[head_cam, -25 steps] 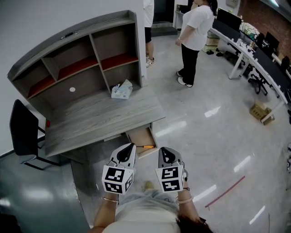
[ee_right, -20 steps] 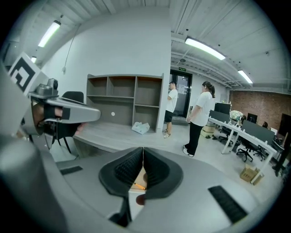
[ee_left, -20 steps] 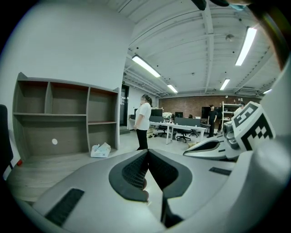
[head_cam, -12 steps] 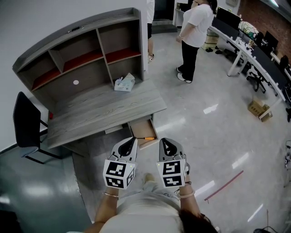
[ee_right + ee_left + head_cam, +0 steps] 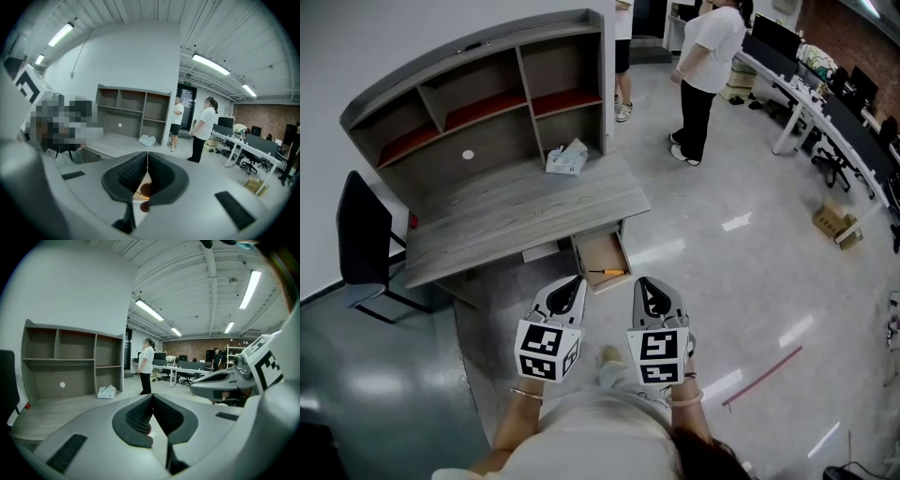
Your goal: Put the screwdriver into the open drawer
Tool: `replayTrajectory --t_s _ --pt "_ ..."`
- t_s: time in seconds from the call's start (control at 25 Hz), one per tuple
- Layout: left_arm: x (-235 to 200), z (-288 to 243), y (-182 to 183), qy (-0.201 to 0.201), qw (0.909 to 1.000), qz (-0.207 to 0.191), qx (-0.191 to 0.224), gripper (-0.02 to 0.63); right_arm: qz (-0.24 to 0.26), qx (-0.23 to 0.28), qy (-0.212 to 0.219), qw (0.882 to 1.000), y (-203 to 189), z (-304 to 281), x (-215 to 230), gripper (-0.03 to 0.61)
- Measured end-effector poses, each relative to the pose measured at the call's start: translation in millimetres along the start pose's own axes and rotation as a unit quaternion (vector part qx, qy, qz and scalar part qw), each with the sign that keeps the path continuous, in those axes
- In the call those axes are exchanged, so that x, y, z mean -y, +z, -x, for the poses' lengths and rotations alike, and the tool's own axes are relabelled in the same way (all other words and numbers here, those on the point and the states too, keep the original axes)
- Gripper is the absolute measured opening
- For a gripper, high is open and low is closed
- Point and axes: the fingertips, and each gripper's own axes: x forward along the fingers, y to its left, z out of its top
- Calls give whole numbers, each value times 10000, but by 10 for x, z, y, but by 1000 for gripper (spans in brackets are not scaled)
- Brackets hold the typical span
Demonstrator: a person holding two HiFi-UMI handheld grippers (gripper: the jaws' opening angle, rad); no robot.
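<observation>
Glossy pale office floor spreads around a grey wooden surface (image 5: 516, 211) that carries a shelf hutch (image 5: 478, 94) along its back edge. At the surface's left end I see a black chair (image 5: 361, 234). A tissue pack (image 5: 567, 157) lies near the back right corner, just in front of the hutch. Under the front edge, toward the right corner, the drawer (image 5: 602, 251) stands pulled open. The screwdriver (image 5: 607, 272) lies inside it, crosswise at the drawer's front end, with its orange handle pointing right.

Both claws hang over the floor just short of the drawer, side by side and apart from the screwdriver. The left claw (image 5: 571, 281) has its jaws pressed together, and I see nothing between them. The right claw (image 5: 645, 283) is pressed together the same way and also carries nothing.

Beyond the surface's right end a person (image 5: 703, 66) in a white top and dark trousers stands on the floor. Farther right a cardboard box (image 5: 837, 223) sits beside a row of office desks (image 5: 811, 103).
</observation>
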Motion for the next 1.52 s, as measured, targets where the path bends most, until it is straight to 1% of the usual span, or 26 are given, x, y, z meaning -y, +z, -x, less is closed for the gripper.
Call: replayTrajectory --t_s 0.4,0.56,0.72,0.88,1.2,1.52 --pt "28 413 -132 116 9999 88 -4 15 131 148 20 9998 38 299 -277 28" --pt "13 583 -209 193 9997 144 -3 15 187 112 31 9998 -3 408 -379 28" --pt "42 745 -282 232 9995 205 1 15 24 112 88 9999 -52 535 -469 27" --pt "62 895 -345 275 9993 261 2 15 139 116 61 9998 -79 669 -556 27" --pt "152 1114 -437 283 9990 337 23 15 95 130 80 9998 -133 870 -664 26" --pt "93 1352 -517 457 9978 477 67 15 237 97 174 9995 -138 944 -813 26"
